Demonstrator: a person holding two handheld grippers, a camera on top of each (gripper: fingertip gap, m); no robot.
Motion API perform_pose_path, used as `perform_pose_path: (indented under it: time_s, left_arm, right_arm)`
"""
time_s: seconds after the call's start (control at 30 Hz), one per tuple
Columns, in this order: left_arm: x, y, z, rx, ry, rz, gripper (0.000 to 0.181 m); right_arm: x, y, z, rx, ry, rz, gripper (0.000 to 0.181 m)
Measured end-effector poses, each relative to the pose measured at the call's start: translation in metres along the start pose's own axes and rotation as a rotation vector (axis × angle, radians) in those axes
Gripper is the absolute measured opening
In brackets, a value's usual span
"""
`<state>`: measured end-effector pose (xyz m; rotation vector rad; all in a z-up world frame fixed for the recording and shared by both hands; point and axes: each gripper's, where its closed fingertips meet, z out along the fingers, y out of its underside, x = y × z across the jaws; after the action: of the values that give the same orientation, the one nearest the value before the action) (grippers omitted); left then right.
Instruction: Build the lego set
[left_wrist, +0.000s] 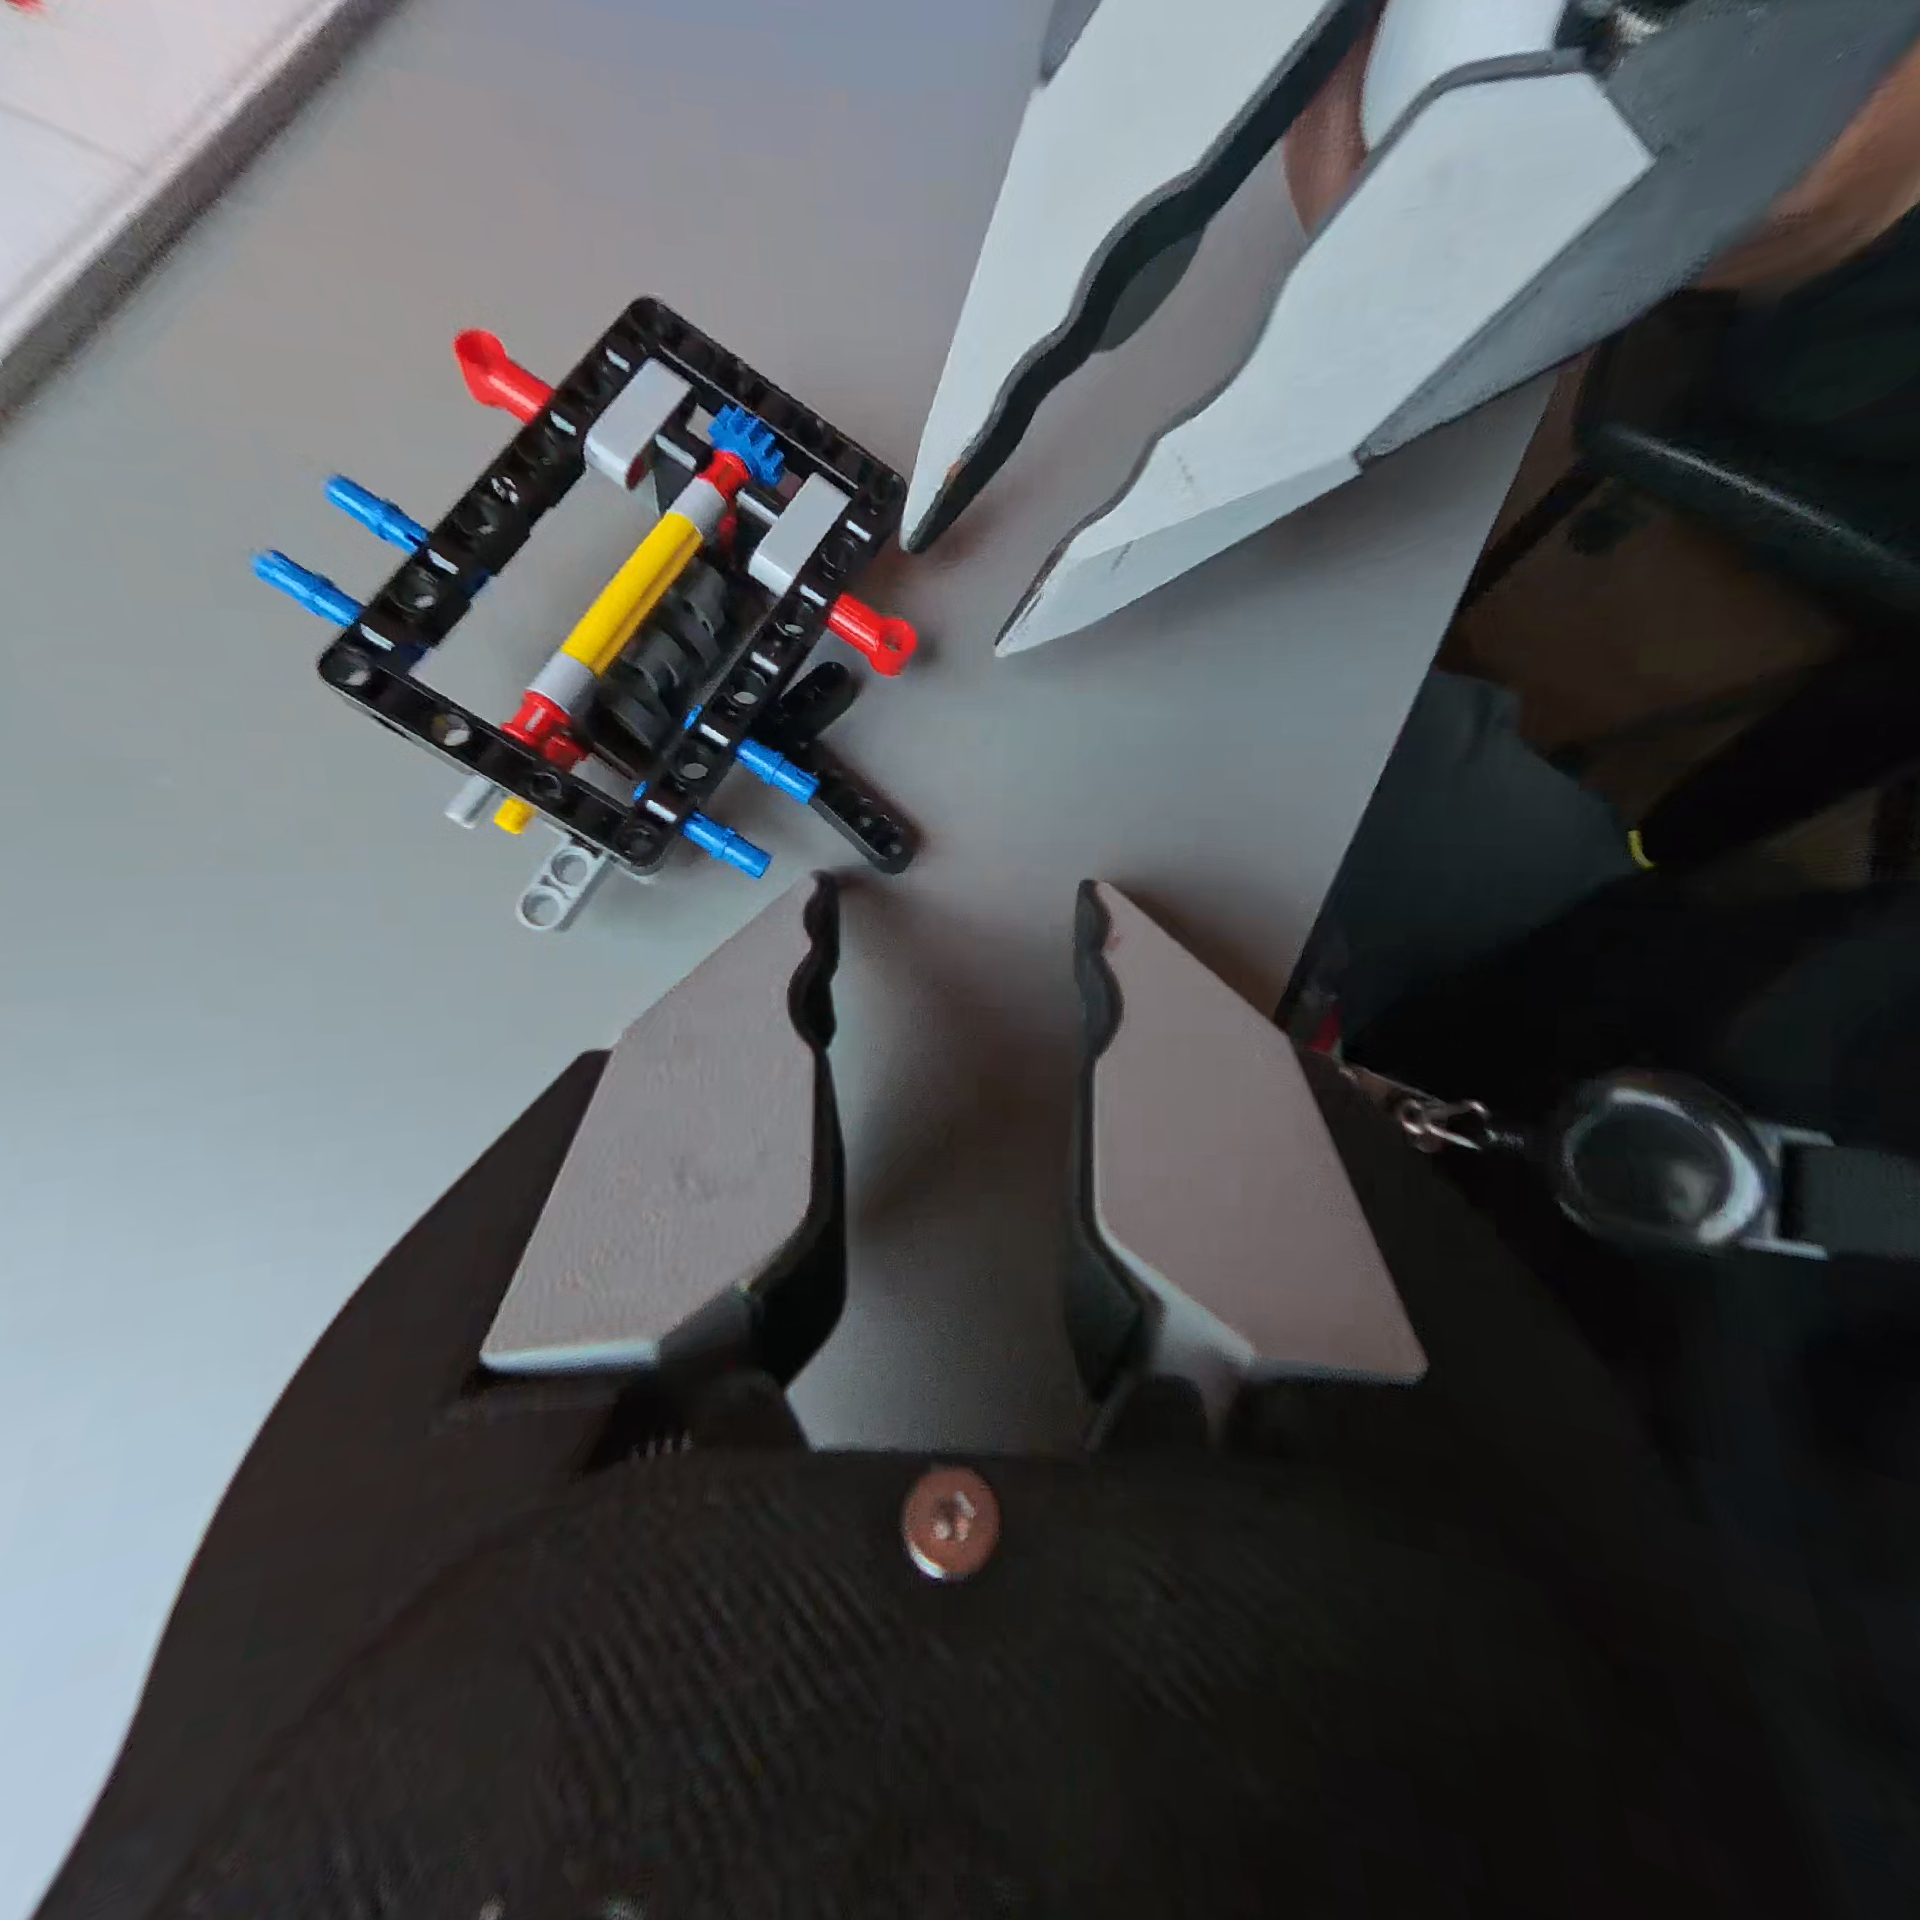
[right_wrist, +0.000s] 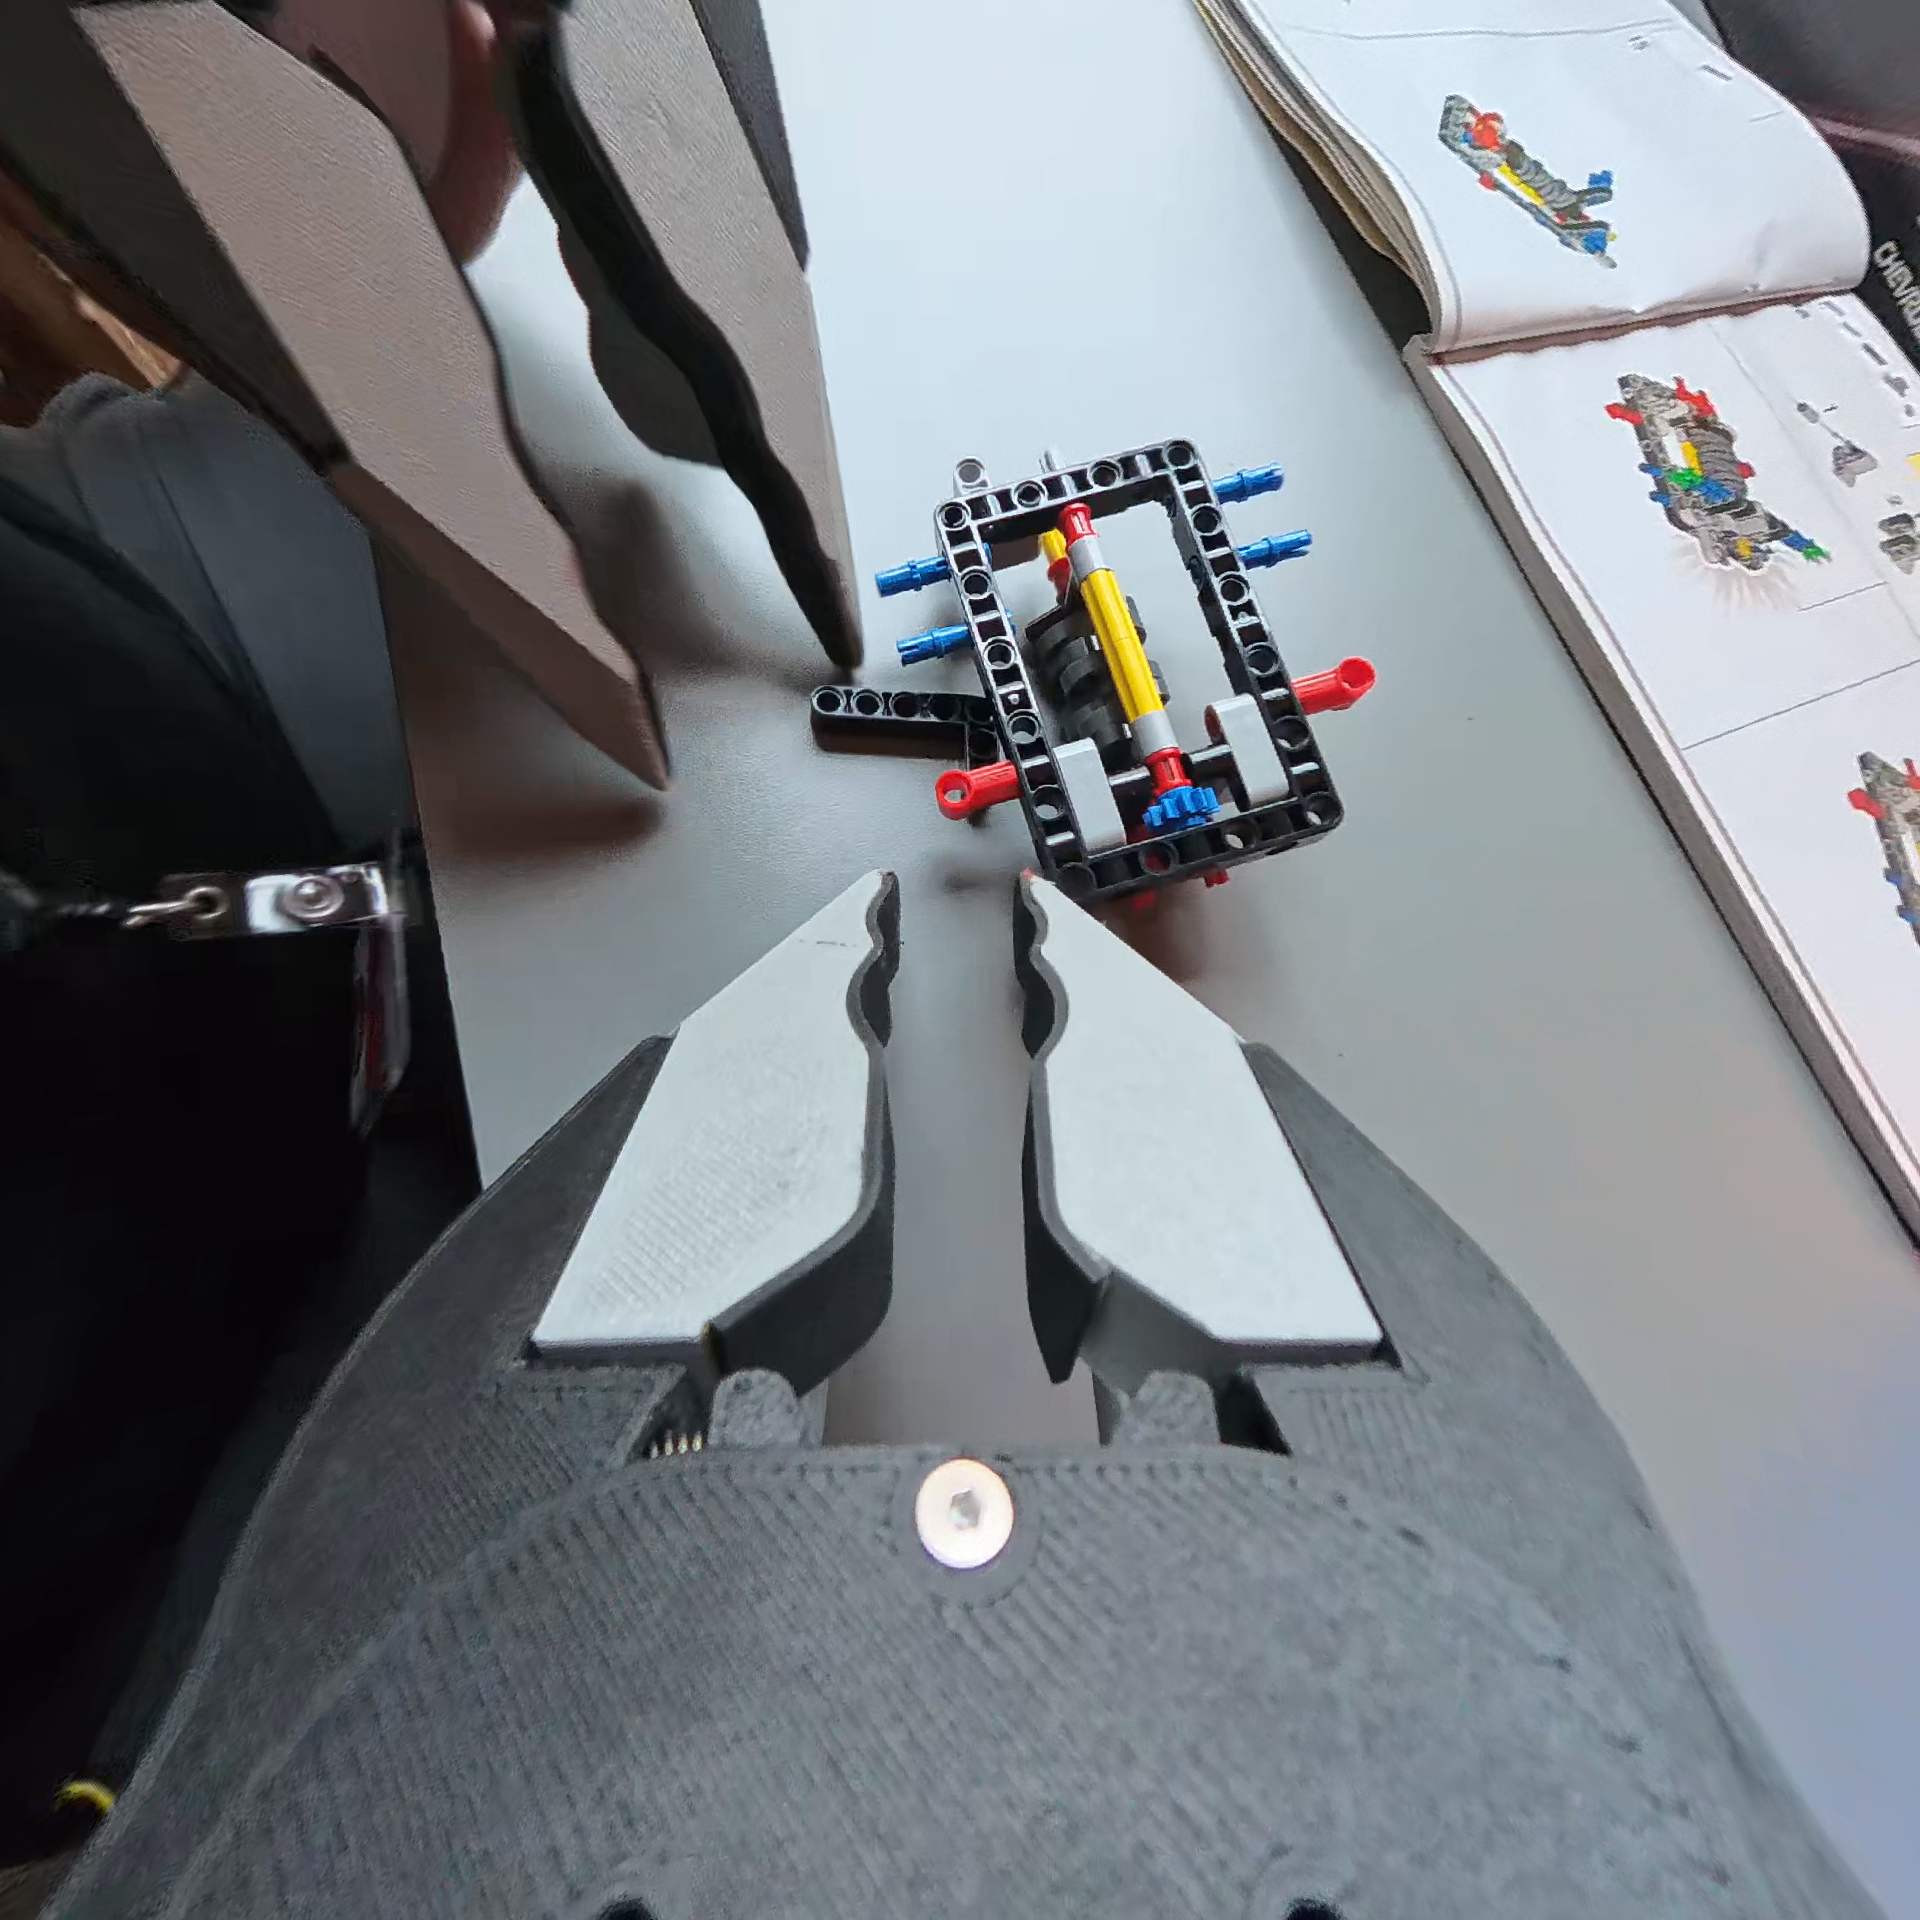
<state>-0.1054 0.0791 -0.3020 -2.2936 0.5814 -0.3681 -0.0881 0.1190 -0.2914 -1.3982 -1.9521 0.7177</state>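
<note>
We see the partly built lego assembly (right_wrist: 1132, 665) lying flat on the grey table (right_wrist: 1039, 260). Its outline is a black rectangular frame of holed beams. Inside, we note a yellow axle (right_wrist: 1120, 634) with grey and red ends running lengthwise beside a black worm gear (right_wrist: 1070, 665), a small blue gear (right_wrist: 1179, 805) at one end, and two grey blocks. Blue pins (right_wrist: 1247, 483) and red pins (right_wrist: 1335, 686) project from both long sides. A loose black angled beam (right_wrist: 899, 707) lies against one long side.
</note>
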Motion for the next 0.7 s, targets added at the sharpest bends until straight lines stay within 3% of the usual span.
perform_pose_path:
  time_s: [0.1,0.27,0.37,0.57,0.7]
  left_arm:
    - [-0.012,-0.002,0.003,0.01,-0.07,-0.006,0.03]
    - [-0.021,-0.006,0.007,0.005,-0.172,0.012,0.023]
    - [-0.022,-0.007,0.008,0.003,-0.2,0.028,0.006]
    - [-0.019,0.001,-0.002,0.01,-0.23,0.087,0.006]
    - [-0.011,-0.006,-0.025,0.133,-0.344,0.226,0.006]
  right_arm:
    - [-0.001,-0.002,-0.004,0.018,0.007,0.03,0.018]
    - [-0.007,-0.009,-0.009,0.061,-0.03,0.083,0.018]
    - [-0.009,-0.007,-0.008,0.042,-0.031,0.086,0.018]
    - [-0.012,0.008,-0.001,-0.011,-0.069,0.169,0.017]
    - [-0.027,-0.006,-0.005,0.067,-0.2,0.269,0.013]
